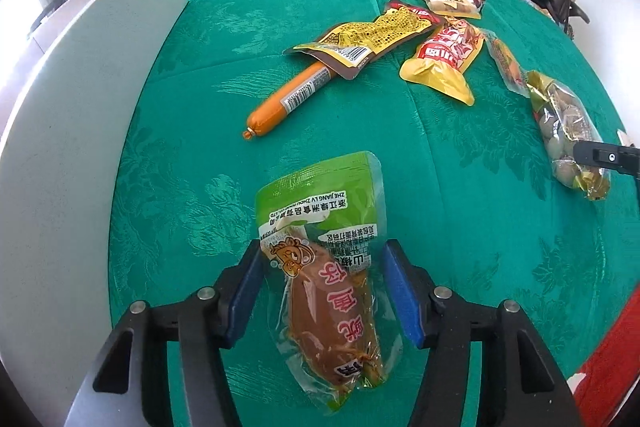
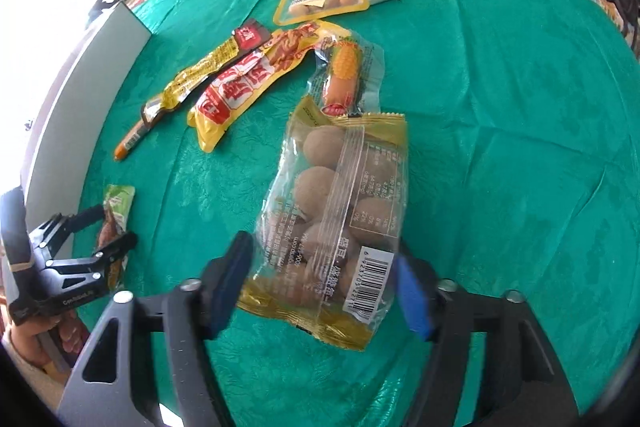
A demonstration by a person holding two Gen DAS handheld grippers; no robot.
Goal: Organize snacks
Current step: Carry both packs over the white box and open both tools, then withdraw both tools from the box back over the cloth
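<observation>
Snacks lie on a green cloth [image 1: 280, 7]. Left gripper [image 1: 320, 287] straddles the sausage pack [image 1: 320, 267], lengthwise between its jaws, grip uncertain. Right gripper [image 2: 324, 287] clamps the egg bag [image 2: 340, 211].

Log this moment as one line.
left tool: shut on green drumstick pouch | right tool: shut on clear egg packet
</observation>
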